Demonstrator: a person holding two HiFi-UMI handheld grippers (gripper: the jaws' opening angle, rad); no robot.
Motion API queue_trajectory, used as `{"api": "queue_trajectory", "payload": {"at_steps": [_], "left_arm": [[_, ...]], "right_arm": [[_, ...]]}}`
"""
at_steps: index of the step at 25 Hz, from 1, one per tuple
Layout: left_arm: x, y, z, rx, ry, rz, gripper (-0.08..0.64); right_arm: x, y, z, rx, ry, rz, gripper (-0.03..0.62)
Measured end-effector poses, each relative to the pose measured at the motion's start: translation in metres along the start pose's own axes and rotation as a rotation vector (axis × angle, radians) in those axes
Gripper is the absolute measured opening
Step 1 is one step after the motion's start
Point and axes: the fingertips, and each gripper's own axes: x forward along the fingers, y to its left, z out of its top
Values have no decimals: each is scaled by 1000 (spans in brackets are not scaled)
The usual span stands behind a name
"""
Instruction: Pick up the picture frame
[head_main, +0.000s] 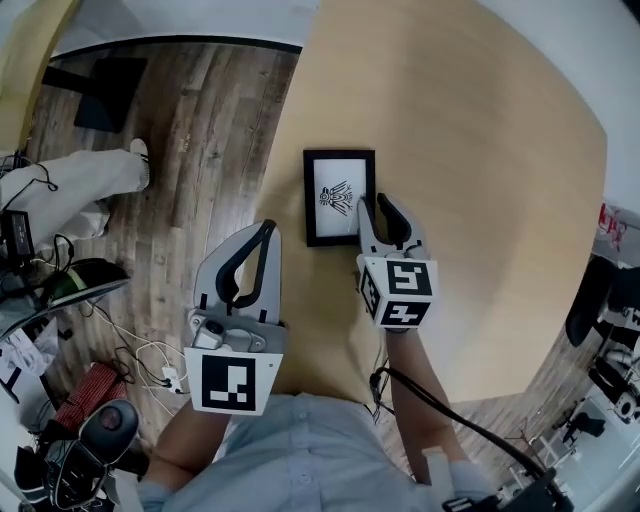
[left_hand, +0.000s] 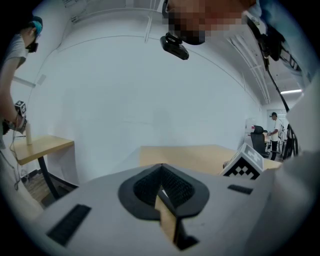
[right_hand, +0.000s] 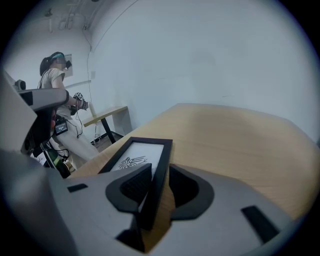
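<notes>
A stiff, probably light picture frame (head_main: 339, 197) is laid flat on the surface (head_main: 480, 200), its right rail, the likeliest hold, straddled by the right gripper's (head_main: 375, 203) parted jaws; the left gripper's (head_main: 266, 232) jaws are closed together.

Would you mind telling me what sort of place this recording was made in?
Probably a robotics data-collection lab: loose cables lie on the floor, another person works at a second table, and office chairs stand behind.

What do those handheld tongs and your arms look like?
The left tongs and right tongs are light grey with black pads, each carrying a white cube with black square markers. A black cable trails from the right. A light blue shirt is worn.
</notes>
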Motion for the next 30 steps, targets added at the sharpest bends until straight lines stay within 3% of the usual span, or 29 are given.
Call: {"api": "queue_trajectory", "payload": {"at_steps": [8, 15, 23, 30], "left_arm": [[-3, 0, -4, 1, 14, -6, 0], [-2, 3, -1, -11, 0, -3, 0], [-6, 7, 5, -5, -26, 2, 0], [-33, -34, 43, 15, -103, 7, 0]], "right_arm": [[2, 2, -3, 128, 71, 53, 91], [1, 0, -1, 172, 47, 67, 61], [-9, 5, 18, 113, -79, 42, 58], [-82, -4, 60, 78, -249, 41, 58]]}}
